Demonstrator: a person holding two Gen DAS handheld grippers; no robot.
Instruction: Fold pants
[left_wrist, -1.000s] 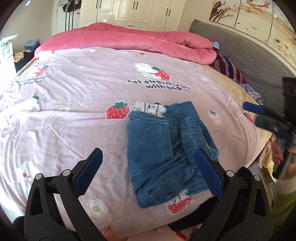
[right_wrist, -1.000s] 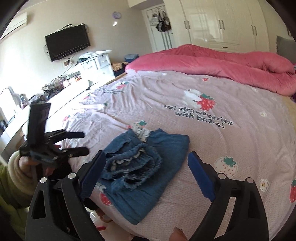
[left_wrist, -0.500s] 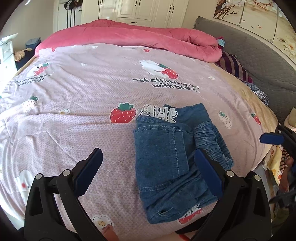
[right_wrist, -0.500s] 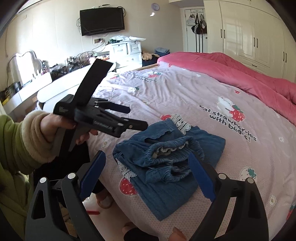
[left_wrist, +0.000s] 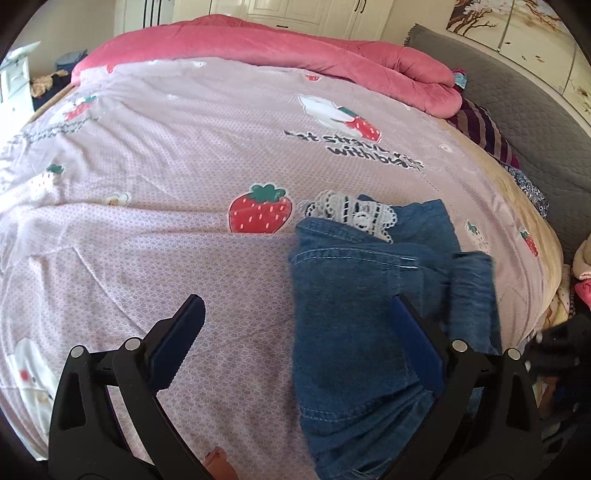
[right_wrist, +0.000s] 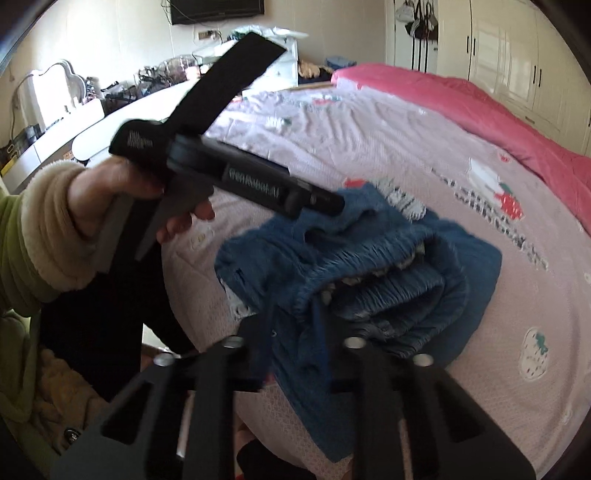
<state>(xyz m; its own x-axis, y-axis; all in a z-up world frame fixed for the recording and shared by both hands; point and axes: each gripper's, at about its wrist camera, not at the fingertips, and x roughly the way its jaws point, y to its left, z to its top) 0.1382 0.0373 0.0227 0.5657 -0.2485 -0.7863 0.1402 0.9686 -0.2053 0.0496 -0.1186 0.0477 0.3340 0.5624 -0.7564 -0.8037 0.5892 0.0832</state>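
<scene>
Right tool (right_wrist: 295, 325) is clamped on the denim pants (right_wrist: 369, 266) at the bed's (left_wrist: 184, 166) near edge; left tool (left_wrist: 295, 343) is held apart. Soft, limp denim is best gripped at seams.

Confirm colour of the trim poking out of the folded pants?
White lace trim on blue denim pants; clearest in left wrist view.
</scene>
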